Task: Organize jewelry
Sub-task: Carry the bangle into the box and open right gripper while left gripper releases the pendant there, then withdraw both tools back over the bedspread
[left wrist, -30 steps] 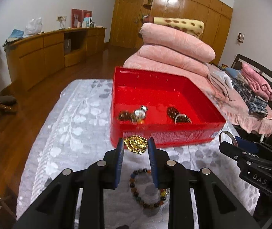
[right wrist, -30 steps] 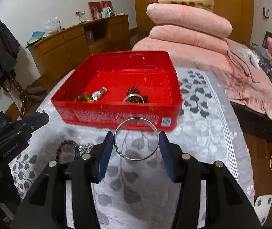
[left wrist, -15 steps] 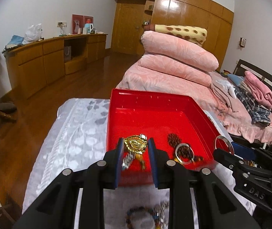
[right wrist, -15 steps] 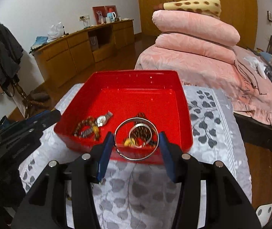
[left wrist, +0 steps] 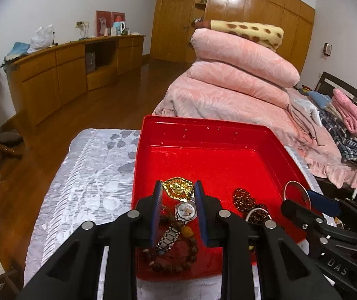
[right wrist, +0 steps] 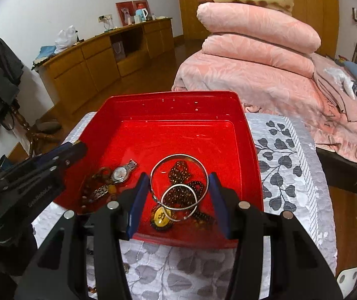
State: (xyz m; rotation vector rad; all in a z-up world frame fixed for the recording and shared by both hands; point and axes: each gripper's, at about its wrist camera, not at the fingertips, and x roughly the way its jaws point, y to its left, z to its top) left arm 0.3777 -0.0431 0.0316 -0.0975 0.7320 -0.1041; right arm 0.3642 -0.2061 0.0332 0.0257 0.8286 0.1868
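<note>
1. The left tool (left wrist: 177,191) grips a gold brooch (left wrist: 178,189) above the red box (left wrist: 213,125).
2. The right tool (right wrist: 179,182) clamps a silver bangle (right wrist: 178,157) (box's 5 o'clock corner).
3. Inside lie a watch (right wrist: 120,173) and a beaded bracelet (left wrist: 170,265).

The left gripper (left wrist: 177,192) holds a gold pendant (left wrist: 177,190) between its pads, above the red box (left wrist: 203,130). Below it lie a watch (left wrist: 184,211) and a bead bracelet (left wrist: 173,262). To its right, the right gripper (left wrist: 301,197) carries a bangle (left wrist: 294,187).
</note>
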